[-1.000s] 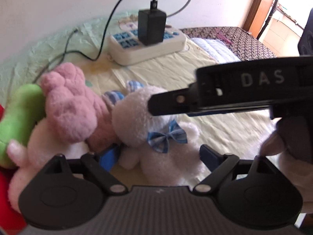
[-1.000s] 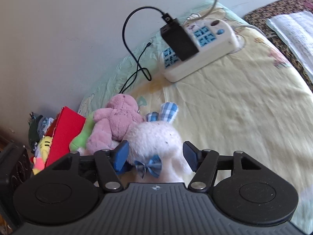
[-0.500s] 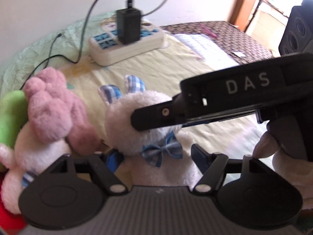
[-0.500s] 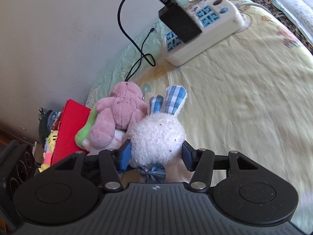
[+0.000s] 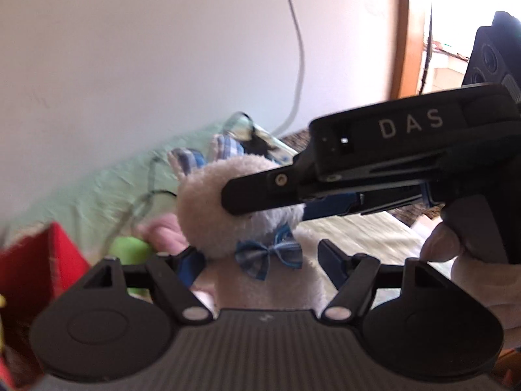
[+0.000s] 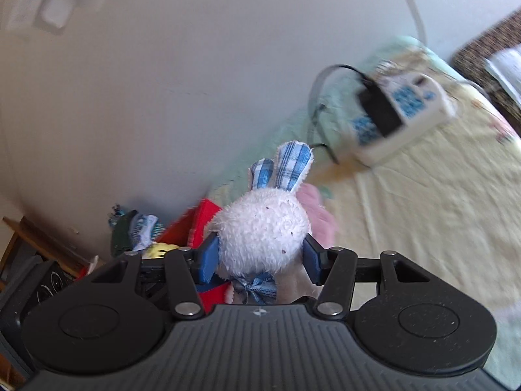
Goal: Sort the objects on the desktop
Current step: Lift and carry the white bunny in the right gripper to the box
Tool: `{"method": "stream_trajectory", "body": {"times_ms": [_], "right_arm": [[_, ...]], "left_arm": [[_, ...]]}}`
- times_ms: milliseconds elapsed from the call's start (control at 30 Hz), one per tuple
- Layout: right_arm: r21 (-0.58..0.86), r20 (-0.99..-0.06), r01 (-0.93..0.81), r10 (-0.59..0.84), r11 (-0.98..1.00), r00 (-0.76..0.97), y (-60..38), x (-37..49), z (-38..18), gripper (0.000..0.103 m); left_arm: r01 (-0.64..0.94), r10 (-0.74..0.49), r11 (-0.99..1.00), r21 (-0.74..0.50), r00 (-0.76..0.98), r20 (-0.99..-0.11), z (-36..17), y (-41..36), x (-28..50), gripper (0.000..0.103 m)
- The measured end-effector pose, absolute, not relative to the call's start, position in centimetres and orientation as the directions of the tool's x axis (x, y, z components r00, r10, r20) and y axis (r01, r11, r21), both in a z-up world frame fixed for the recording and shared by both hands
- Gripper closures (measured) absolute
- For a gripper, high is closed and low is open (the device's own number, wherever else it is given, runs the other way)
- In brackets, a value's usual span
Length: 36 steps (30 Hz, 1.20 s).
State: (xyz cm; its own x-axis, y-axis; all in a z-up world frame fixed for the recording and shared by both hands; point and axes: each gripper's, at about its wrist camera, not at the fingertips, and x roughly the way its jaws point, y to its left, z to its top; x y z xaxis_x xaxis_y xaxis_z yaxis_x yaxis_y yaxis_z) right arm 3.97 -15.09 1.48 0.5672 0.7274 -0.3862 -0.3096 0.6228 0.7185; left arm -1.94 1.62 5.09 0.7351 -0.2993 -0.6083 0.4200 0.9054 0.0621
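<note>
A white plush rabbit [image 5: 208, 208] with blue plaid ears and a blue bow tie hangs above the bed cloth, held from two sides. My left gripper [image 5: 260, 264] is shut on its body just below the bow. My right gripper [image 5: 257, 200] comes in from the right and clamps its head. In the right wrist view the rabbit's head [image 6: 263, 231] fills the gap of the right gripper [image 6: 260, 257], and both blue pads [image 6: 208, 257] press into the fur. A gloved hand [image 5: 439, 244] holds the right gripper's handle.
A pink plush [image 6: 317, 208] and a green plush [image 5: 128, 249] lie below the rabbit beside a red box [image 6: 195, 224]. A white power strip [image 6: 420, 110] with a black charger [image 6: 379, 110] sits farther back on the yellow cloth [image 6: 423, 211]. A black speaker [image 5: 491, 55] stands at the right.
Both grippers closed on the white rabbit, the left on its body and the right on its head, and lifted it off the cloth. Both views now tilt up toward the wall.
</note>
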Motion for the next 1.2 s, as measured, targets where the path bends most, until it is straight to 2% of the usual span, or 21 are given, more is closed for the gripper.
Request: {"method": "stream_trajectory", "body": {"times_ms": [200, 367, 600, 733, 800, 933, 1200], "right_arm": [[0.684, -0.323, -0.452, 0.794, 0.572, 0.514, -6.7, 5.5, 4.6, 0.047], [0.645, -0.351, -0.507, 0.811, 0.572, 0.469, 1.9, 6.6, 4.5, 0.046], [0.638, -0.462, -0.474, 0.794, 0.607, 0.395, 10.7, 8.2, 1.6, 0.046], [0.607, -0.558, -0.435, 0.746, 0.665, 0.363, 14.0, 8.7, 0.3, 0.046], [0.601, -0.602, -0.399, 0.721, 0.693, 0.344, 14.8, 9.0, -0.2, 0.046], [0.562, -0.674, -0.360, 0.665, 0.744, 0.322, 16.3, 9.3, -0.5, 0.046], [0.591, -0.725, -0.249, 0.641, 0.767, 0.252, 17.3, 10.8, -2.3, 0.044]], "left_arm": [[0.311, -0.202, 0.944, 0.114, 0.813, -0.546, 7.7, 9.5, -2.6, 0.030], [0.249, -0.136, 0.961, 0.120, 0.805, -0.578, 7.1, 16.8, -2.1, 0.030], [0.230, -0.095, 0.967, 0.111, 0.727, -0.680, 3.4, 23.7, -0.5, 0.030], [0.233, -0.104, 0.970, 0.073, 0.663, -0.741, 1.4, 25.9, 0.8, 0.029], [0.231, -0.113, 0.972, 0.049, 0.637, -0.762, 0.7, 26.8, 1.3, 0.026], [0.235, -0.144, 0.972, 0.006, 0.614, -0.776, 0.2, 28.0, 1.5, 0.024], [0.224, -0.161, 0.974, -0.024, 0.622, -0.766, 0.4, 29.0, 0.9, 0.025]]}}
